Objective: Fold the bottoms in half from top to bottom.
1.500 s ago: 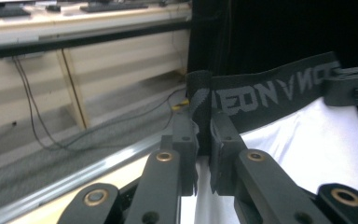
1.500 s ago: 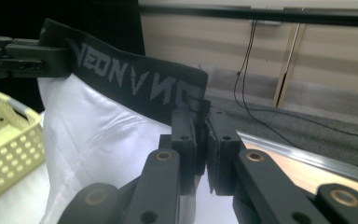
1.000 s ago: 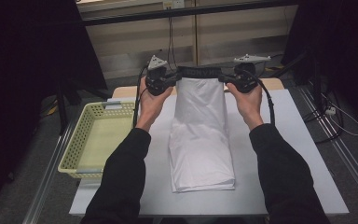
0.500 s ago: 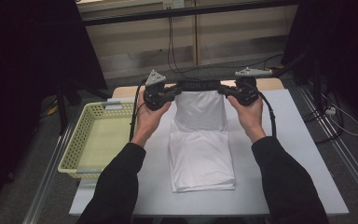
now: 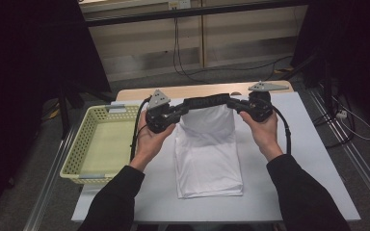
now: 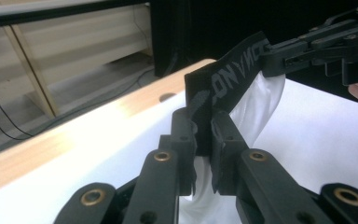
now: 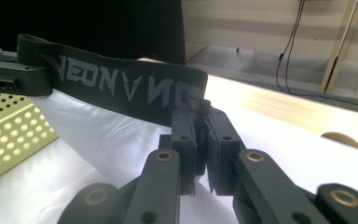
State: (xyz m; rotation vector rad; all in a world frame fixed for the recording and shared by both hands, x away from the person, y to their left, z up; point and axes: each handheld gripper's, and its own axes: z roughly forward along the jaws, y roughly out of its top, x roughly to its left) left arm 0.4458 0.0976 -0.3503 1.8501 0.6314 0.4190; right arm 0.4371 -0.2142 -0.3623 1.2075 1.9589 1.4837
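Note:
A white garment (image 5: 207,159) with a black lettered waistband (image 5: 207,101) lies lengthwise on the white table (image 5: 308,159). Its far part is raised and hangs from the waistband, which is stretched taut between both grippers. My left gripper (image 5: 182,109) is shut on the band's left end, and the right gripper (image 5: 235,106) is shut on its right end. In the left gripper view the jaws (image 6: 203,126) pinch the waistband (image 6: 233,70), with the other gripper (image 6: 279,58) at the far end. The right gripper view shows its jaws (image 7: 200,121) clamped on the band (image 7: 121,86).
A pale yellow perforated basket (image 5: 77,149) sits at the table's left edge, also seen as the basket (image 7: 9,130) in the right gripper view. A wooden strip (image 5: 197,90) runs along the table's far edge. Cables lie on the floor beyond.
Both grippers have lifted the waistband and drawn it toward the person, so the garment's far part now hangs folded over the near part. The flat portion looks shorter.

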